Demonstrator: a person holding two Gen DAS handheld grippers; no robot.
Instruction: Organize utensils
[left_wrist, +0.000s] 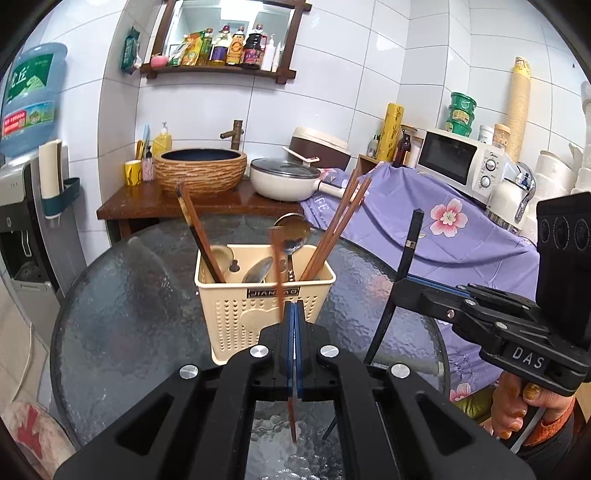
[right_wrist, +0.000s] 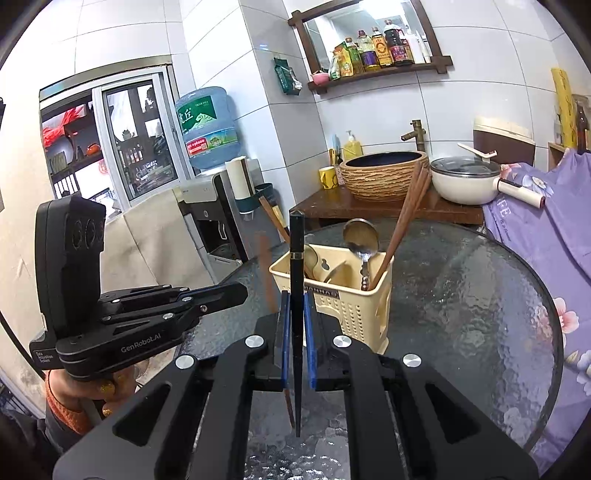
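A cream perforated utensil holder stands on the round glass table. It holds brown chopsticks and metal spoons. My left gripper is shut on a brown chopstick, upright, just in front of the holder. My right gripper is shut on a black chopstick, upright, in front of the holder; it shows in the left wrist view to the holder's right.
Behind the table a wooden counter carries a woven basin and a white pot. A purple flowered cloth covers the right side, with a microwave. A water dispenser stands left.
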